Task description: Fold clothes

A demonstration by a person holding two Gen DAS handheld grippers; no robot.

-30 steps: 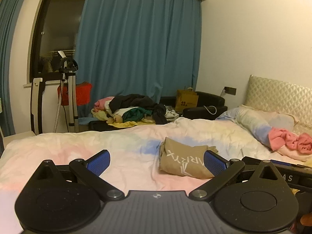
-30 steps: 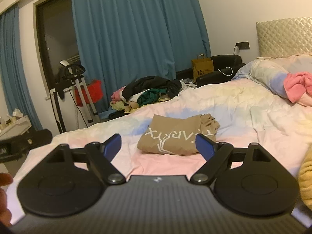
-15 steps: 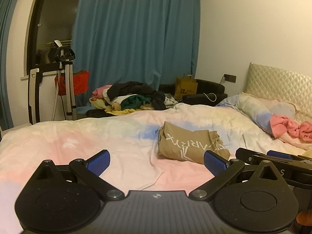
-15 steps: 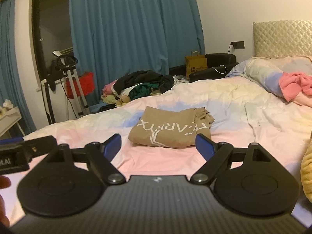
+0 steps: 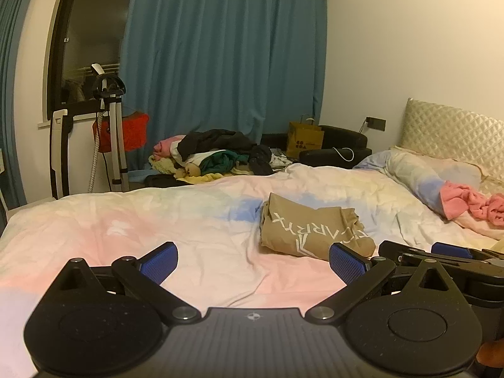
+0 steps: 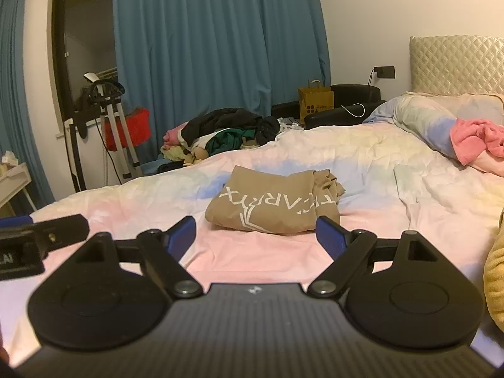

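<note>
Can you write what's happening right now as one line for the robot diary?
task: fold clothes | tan shirt: folded on bed | left gripper: open, empty | right gripper: open, empty

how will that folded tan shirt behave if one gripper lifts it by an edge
The tan shirt looks like soft, thin fabric, so it would probably droop and unfold. Its bunched end suggests loose layers. It probably weighs little, barely denting the bedspread.

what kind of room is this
Most likely a bedroom at home: a bed with a quilted headboard, long blue curtains across the window wall, and a pile of unfolded clothes beyond the bed.
</note>
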